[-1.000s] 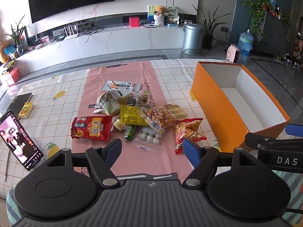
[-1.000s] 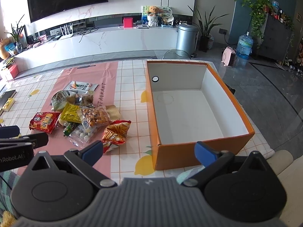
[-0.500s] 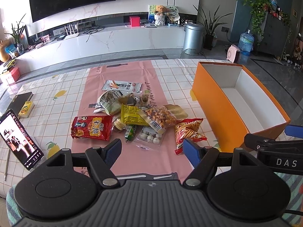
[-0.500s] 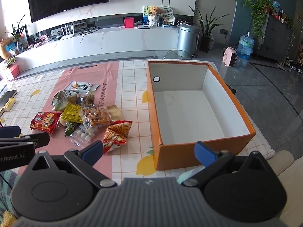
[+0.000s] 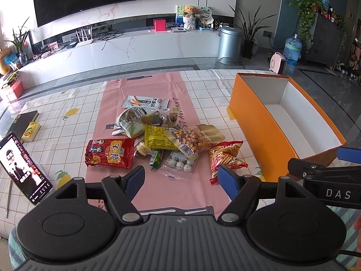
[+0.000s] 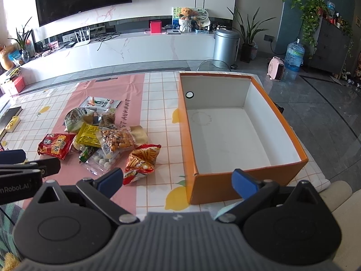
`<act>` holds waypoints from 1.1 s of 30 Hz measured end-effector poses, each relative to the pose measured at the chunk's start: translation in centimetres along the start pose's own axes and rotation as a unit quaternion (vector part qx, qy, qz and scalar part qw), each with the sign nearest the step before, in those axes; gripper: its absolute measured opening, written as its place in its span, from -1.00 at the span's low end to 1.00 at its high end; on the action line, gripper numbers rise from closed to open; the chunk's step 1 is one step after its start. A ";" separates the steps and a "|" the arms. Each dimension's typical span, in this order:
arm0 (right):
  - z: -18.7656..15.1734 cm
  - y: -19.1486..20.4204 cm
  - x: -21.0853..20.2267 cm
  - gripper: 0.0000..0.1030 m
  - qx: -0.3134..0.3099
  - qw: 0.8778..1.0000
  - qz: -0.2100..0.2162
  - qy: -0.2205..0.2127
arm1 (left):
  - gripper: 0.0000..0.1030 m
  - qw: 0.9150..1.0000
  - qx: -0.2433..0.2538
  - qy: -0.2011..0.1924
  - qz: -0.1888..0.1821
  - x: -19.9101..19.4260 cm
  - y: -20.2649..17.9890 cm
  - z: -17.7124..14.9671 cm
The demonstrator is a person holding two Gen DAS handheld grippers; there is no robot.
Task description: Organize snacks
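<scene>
A pile of snack bags lies on the pink runner point(image 5: 158, 103): a red bag point(image 5: 108, 153), a yellow bag point(image 5: 158, 139), a clear bag of nuts point(image 5: 191, 140), a clear bag of white balls point(image 5: 180, 163), a red chip bag point(image 5: 225, 157) and a white packet point(image 5: 145, 102) behind. An orange box point(image 6: 282, 177) with a white inside stands empty to the right. My left gripper point(image 5: 181, 179) hovers open just short of the pile, holding nothing. My right gripper point(image 6: 178, 180) is open in front of the box's near left corner, the chip bag point(image 6: 141, 161) beside its left finger.
A phone point(image 5: 22, 169) with a lit screen leans at the left table edge, a black book point(image 5: 26, 122) and a yellow pack point(image 5: 31, 131) behind it. The checked tablecloth point(image 5: 67, 117) covers the table. A TV wall, a bin and plants stand beyond.
Both grippers have crept slightly forward and right; the view shifts a little. Nothing on the table has moved and both stay open.
</scene>
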State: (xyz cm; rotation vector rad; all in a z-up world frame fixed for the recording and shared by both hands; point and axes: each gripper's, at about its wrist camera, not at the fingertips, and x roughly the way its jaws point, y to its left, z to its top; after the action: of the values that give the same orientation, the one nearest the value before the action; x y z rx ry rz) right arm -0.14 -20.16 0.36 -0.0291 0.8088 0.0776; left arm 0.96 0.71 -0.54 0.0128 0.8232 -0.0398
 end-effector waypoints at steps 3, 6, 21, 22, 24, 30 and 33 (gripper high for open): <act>0.1 0.0 0.3 0.93 0.003 1.000 0.012 -0.007 | 0.68 1.000 -0.007 0.005 -0.004 0.3 0.7 0.4; 0.3 0.2 0.9 0.93 0.003 1.000 0.021 -0.018 | 0.49 1.000 -0.014 0.010 -0.023 0.7 1.5 0.7; 1.7 4.8 6.4 0.28 -0.052 0.994 0.094 0.000 | 0.24 0.995 -0.058 0.048 -0.069 5.5 5.5 2.3; 1.7 5.0 7.1 0.28 -0.054 0.994 0.096 0.006 | 0.24 0.994 -0.060 0.054 -0.070 6.0 5.7 2.4; 1.7 5.5 8.5 0.28 -0.055 0.993 0.100 0.021 | 0.24 0.994 -0.054 0.061 -0.072 7.0 6.0 2.7; 2.2 6.2 12.6 0.28 -0.053 0.991 0.102 0.063 | 0.24 0.994 -0.030 0.075 -0.079 9.9 5.9 3.6; 2.3 6.5 14.3 0.28 -0.060 0.991 0.097 0.073 | 0.24 0.992 -0.010 0.076 -0.096 11.1 5.2 3.6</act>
State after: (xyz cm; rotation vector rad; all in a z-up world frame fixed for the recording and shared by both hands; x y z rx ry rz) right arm 10.84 -12.73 -8.33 -0.0697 0.9520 0.3111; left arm 11.38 5.44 -6.24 -0.0839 0.9753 -0.2134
